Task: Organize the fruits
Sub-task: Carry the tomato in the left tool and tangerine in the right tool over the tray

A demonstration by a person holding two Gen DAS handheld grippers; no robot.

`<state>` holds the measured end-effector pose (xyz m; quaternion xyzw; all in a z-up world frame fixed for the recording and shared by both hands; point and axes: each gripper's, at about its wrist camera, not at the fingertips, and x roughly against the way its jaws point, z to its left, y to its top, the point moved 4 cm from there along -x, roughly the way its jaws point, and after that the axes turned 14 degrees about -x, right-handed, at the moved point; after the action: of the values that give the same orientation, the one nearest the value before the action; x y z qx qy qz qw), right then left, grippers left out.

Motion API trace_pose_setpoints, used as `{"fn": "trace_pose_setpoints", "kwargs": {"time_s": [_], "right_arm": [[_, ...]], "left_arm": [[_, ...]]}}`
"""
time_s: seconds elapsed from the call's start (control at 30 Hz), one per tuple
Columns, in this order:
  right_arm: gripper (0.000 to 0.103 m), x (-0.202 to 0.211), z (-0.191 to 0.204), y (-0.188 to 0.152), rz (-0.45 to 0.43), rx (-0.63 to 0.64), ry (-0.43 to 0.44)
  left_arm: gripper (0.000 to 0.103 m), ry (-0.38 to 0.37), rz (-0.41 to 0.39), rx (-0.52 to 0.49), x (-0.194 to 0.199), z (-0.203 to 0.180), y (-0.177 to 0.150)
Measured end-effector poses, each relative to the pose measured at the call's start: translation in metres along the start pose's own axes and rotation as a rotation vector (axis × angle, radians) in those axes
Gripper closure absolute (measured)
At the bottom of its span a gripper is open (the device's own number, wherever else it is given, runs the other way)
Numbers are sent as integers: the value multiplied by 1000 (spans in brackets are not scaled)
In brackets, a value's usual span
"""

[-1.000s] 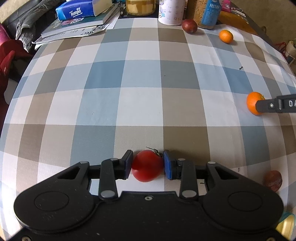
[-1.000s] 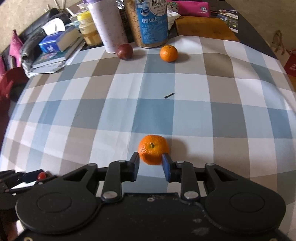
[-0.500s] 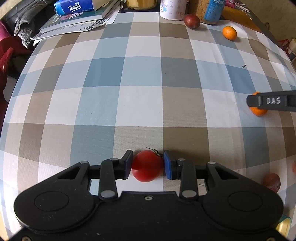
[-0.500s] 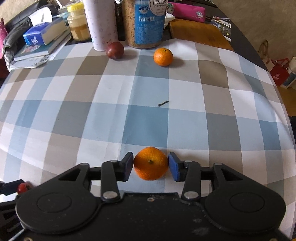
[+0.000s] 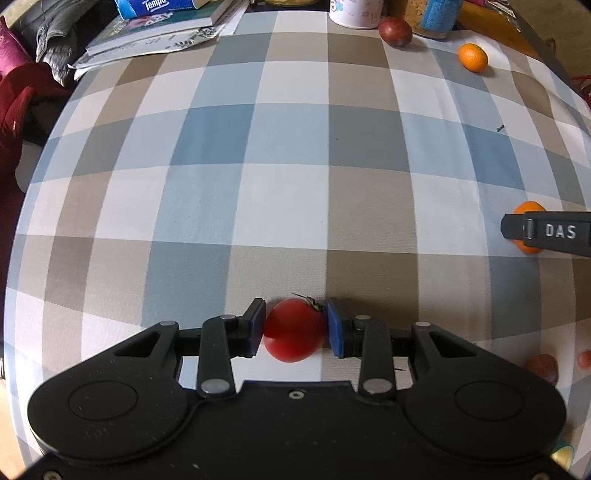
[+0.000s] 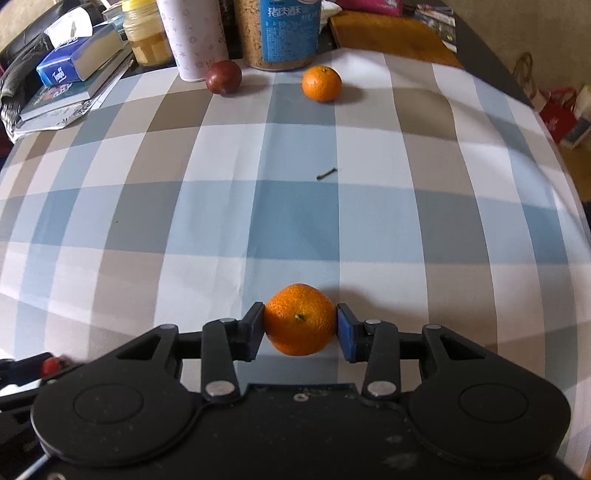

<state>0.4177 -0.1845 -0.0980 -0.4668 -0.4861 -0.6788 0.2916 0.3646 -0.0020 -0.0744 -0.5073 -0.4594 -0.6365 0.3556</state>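
My left gripper is shut on a red tomato above the checked tablecloth. My right gripper is shut on an orange mandarin; in the left wrist view this mandarin shows at the right edge behind a right finger. A second mandarin and a dark red passion fruit lie at the far edge of the cloth, also in the left wrist view: mandarin, passion fruit.
A white cup, a blue-labelled jar, a honey jar, books and a tissue pack stand along the far edge. A brownish fruit lies at the near right. A small dark twig lies mid-cloth.
My right gripper closed around the mandarin and lifted it, moving forward. My left gripper kept hold of the tomato and rose a little.
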Motion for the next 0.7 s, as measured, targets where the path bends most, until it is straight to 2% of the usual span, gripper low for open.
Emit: {"fn": "trace_pose_setpoints", "kwargs": {"time_s": [0.13, 0.33, 0.6, 0.7], "right_arm": [[61, 15, -5, -1, 22, -42, 15], [61, 38, -21, -1, 47, -146, 26], [61, 64, -35, -34, 26, -93, -48], [61, 72, -38, -51, 38, -71, -46]], "left_arm": [[59, -40, 8, 19, 3, -5, 1], [59, -24, 1, 77, 23, -9, 0], [59, -5, -74, 171, 68, -8, -12], [59, 14, -93, 183, 82, -9, -20]]}}
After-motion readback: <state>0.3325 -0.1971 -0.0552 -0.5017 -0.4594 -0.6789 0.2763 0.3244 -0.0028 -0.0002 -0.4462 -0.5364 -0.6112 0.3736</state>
